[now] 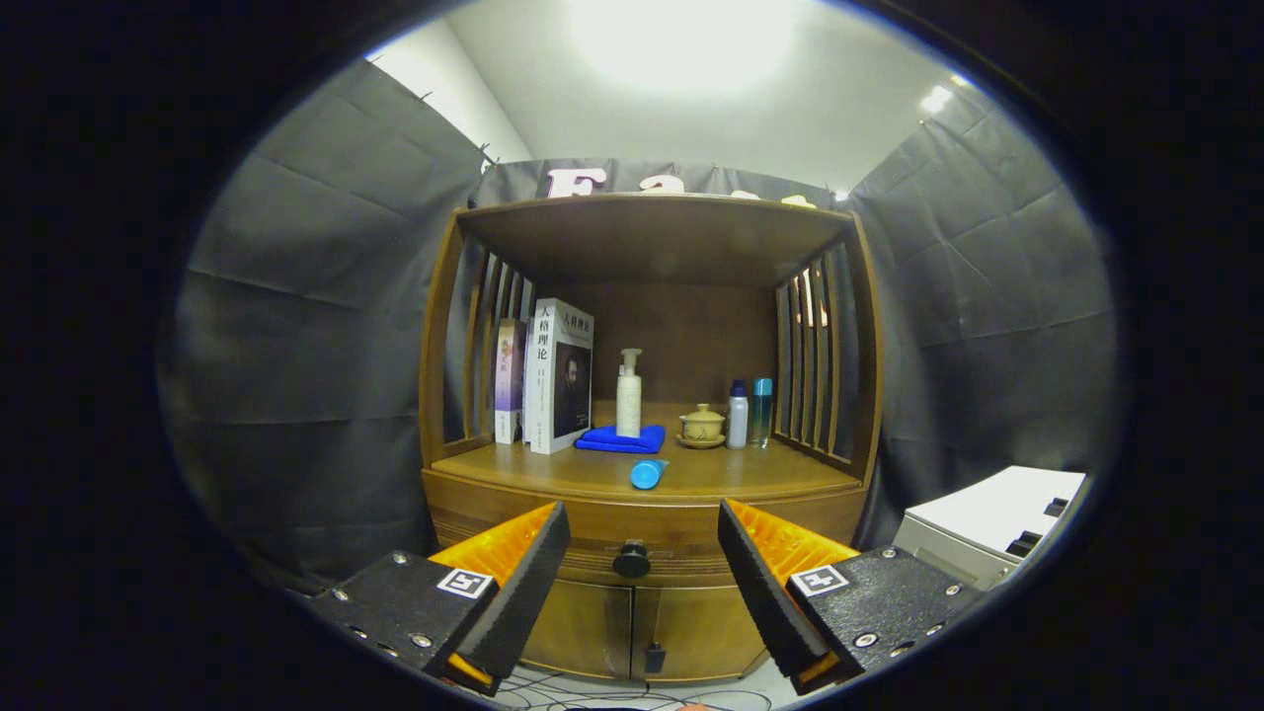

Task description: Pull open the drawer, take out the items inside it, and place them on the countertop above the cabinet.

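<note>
- The tool (644, 578) hangs with its two fingers wide apart and nothing between them but air; it grips nothing
- Just ahead, in the gap between the fingers, sits the dark round drawer knob (632, 560) on the closed drawer (647, 548) of the wooden cabinet (444, 395); tool and knob are near but not touching
- Step in hand, as I judge it: the approach to the drawer, the first step of the task. The drawer looks shut, so its contents are hidden and nothing can be said of them
- The next move calls for bringing the fingers level around the knob, closing on it from both sides, then drawing straight back toward the person; a skewed pull could slip off so small a knob
- Below the drawer are two cabinet doors (632, 632) with a small dark latch at their meeting edge
- On the table above the drawer, nearest its front edge, lies a blue tube (647, 473) on its side
- Farther back: a white pump bottle (629, 393) standing on a folded blue cloth (620, 439), a lidded yellow cup (701, 425) on a saucer, a white bottle (737, 415) and a teal bottle (761, 412) side by side
- At the left stand books (558, 375); the nearest shows Chinese characters on its spine and a portrait on the cover; the bottles' labels are too small to read
- Off to the right, apart from the cabinet, is a white box (987, 533)
</note>
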`<state>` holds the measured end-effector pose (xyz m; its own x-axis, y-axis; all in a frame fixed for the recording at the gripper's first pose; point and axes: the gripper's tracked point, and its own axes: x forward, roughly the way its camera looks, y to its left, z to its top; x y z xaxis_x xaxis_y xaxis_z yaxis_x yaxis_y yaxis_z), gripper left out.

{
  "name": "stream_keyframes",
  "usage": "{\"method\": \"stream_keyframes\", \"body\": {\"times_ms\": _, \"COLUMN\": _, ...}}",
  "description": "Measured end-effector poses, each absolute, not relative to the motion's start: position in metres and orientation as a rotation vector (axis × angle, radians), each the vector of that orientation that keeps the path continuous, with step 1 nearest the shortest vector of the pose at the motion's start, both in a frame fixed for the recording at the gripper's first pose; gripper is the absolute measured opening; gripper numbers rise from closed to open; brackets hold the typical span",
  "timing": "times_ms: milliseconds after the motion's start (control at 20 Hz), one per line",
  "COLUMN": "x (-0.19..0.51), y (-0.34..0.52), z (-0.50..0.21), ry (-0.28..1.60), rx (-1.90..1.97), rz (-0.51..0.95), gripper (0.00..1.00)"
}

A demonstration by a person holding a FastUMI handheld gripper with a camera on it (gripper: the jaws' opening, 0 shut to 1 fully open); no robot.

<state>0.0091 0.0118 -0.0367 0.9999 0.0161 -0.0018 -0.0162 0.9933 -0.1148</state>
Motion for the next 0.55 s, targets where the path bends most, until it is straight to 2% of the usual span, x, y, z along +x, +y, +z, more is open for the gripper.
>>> {"method": "stream_keyframes", "body": {"times_ms": 550, "x": -0.022, "y": -0.006, "z": -0.056, "ry": 0.03, "rx": -0.045, "rz": -0.006, "gripper": 0.94}}
